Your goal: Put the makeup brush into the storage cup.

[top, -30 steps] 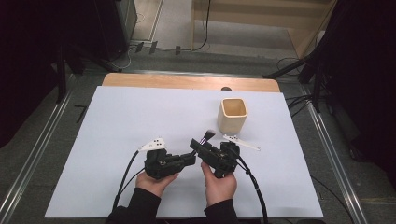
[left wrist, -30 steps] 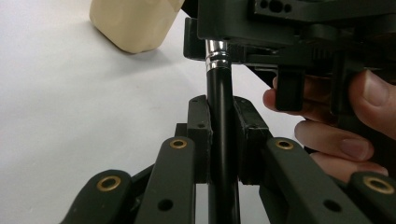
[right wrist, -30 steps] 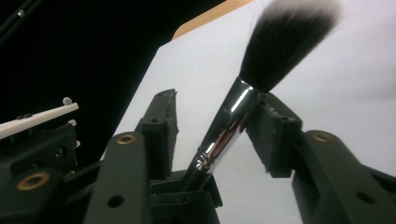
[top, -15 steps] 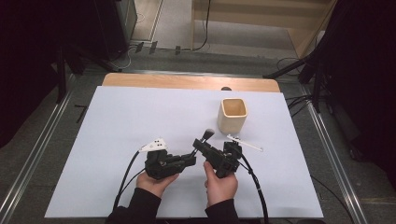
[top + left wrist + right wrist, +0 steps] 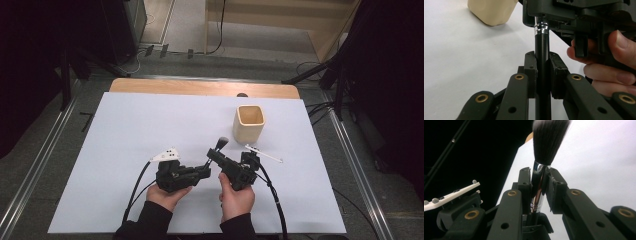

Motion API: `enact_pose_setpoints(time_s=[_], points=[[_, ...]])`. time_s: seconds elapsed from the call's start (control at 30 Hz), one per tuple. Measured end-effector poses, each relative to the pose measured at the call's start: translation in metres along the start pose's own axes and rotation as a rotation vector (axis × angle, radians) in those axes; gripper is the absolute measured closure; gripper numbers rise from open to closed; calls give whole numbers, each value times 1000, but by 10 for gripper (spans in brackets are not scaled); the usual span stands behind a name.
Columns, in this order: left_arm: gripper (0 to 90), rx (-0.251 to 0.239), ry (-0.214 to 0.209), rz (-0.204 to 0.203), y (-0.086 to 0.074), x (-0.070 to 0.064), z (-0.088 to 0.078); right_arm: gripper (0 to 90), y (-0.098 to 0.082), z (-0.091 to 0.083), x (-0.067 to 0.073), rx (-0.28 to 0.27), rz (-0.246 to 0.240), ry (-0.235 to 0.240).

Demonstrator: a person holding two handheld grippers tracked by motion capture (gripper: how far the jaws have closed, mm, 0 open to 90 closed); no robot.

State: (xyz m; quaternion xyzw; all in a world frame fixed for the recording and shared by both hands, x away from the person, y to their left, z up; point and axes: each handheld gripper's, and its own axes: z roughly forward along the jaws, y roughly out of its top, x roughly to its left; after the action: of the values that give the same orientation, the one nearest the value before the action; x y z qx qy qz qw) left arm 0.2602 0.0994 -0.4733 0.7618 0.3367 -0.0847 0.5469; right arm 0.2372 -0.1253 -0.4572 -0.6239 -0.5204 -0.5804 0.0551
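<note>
A makeup brush with a black handle [image 5: 542, 50], a silver ferrule [image 5: 537, 185] and a dark, white-tipped bristle head [image 5: 221, 142] is held between both grippers above the white table's front middle. My left gripper [image 5: 202, 172] is shut on the black handle, jaws pressed on both sides [image 5: 542, 65]. My right gripper [image 5: 212, 156] is shut on the ferrule just below the bristles [image 5: 538, 182]. The bristles [image 5: 550, 137] point away from the person and a little up. In the left gripper view, the right gripper's body [image 5: 579, 15] and the hand [image 5: 609, 65] around it sit close ahead.
A beige square cup [image 5: 248, 123] stands open-topped on the white sheet [image 5: 125, 130] behind and to the right of the grippers, and at the top of the left gripper view [image 5: 491, 10]. Cables trail back off the table's front edge. A wooden strip [image 5: 200, 87] runs along the far edge.
The right gripper has turned and shifted very slightly to the right. Both grippers keep hold of the brush in nearly the same place.
</note>
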Motion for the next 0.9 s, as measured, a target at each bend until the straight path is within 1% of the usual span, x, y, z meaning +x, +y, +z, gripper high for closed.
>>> enact_pose_setpoints(time_s=[0.13,0.23,0.27,0.43,0.5,0.53,0.57,0.6,0.67,0.7,0.77,0.83,0.87,0.9], points=[[793,9,-7,-5,0,1,1,779,1,1,-2,9,33,24],[792,11,-9,-6,0,2,2,782,1,1,-4,15,39,27],[792,15,-8,-6,0,2,2,783,1,1,-5,16,49,31],[781,20,-13,-12,0,3,2,786,1,1,-6,22,54,48],[773,17,-11,-5,1,3,1,787,2,1,-8,30,57,63],[747,22,-14,-11,2,3,0,787,2,1,-9,30,63,67],[741,26,-8,-11,2,4,0,787,2,1,-9,31,62,67],[732,26,-2,-6,2,3,0,787,2,1,-9,31,60,68],[673,34,-2,-6,3,3,0,787,2,1,-8,37,59,71],[673,37,-4,-7,3,4,0,787,2,1,-8,37,59,71],[619,42,1,2,4,3,0,787,1,1,-8,42,57,72],[580,45,-3,0,4,3,0,787,1,1,-8,44,55,72],[560,47,-13,-1,5,4,0,787,2,2,-8,48,47,89],[541,47,-13,-1,5,4,0,787,2,2,-8,48,47,89]])
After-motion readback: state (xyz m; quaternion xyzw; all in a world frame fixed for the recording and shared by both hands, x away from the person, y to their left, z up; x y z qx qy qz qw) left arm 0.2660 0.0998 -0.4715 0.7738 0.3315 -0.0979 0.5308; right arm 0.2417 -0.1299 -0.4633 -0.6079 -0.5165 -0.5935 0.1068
